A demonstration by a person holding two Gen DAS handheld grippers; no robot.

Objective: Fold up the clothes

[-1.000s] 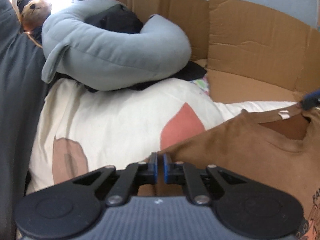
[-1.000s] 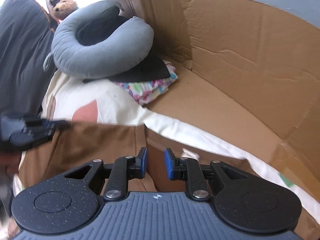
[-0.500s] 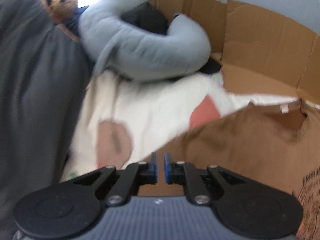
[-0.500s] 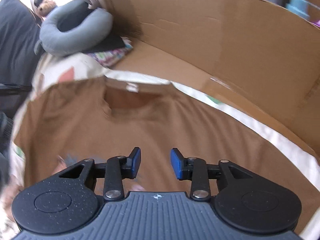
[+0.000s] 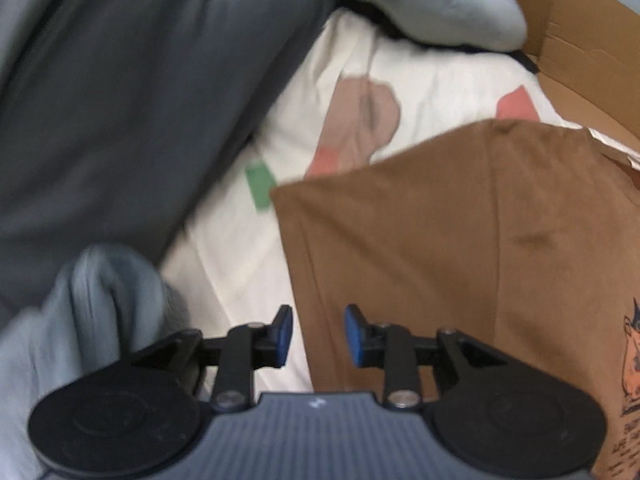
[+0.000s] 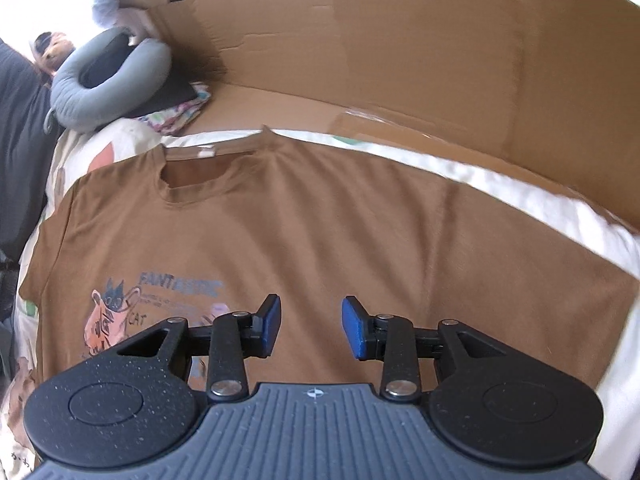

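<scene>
— Brown cotton, short-sleeved, with a cartoon cat print on the chest: that T-shirt [image 6: 320, 220] lies spread flat, front up, on the cream patterned bedsheet [image 5: 240, 248]. Its collar points toward the tall brown cardboard wall [image 6: 400, 48], and its long axis runs from that wall back toward the two grippers.

— Starting from the left, where does the left gripper [image 5: 316, 334] stand relative to the shirt?

— Right over the shirt's left side edge. Its left blue pad is above bare sheet, its right pad above brown cloth, so the edge runs up between them. The jaws have just been opening and stand narrowly apart; no cloth is pinched between them. Left of the shirt is a dark grey cushion [image 5: 120, 80], with a pale grey garment [image 5: 100, 300] bunched just beside the gripper.

— And the right gripper [image 6: 310, 326]?

— Over the middle of the shirt, just right of the cat print [image 6: 116, 316]. Its jaws are moderately parted and hold nothing. The shirt's right edge is well off to its right, against the white strip of sheet before the cardboard wall.

— So which one is better placed for a fold?

— I judge the left one is: it only needs to drop and close on the side edge. The right must travel outward across the shirt before it can take hold of the opposite edge.
</scene>
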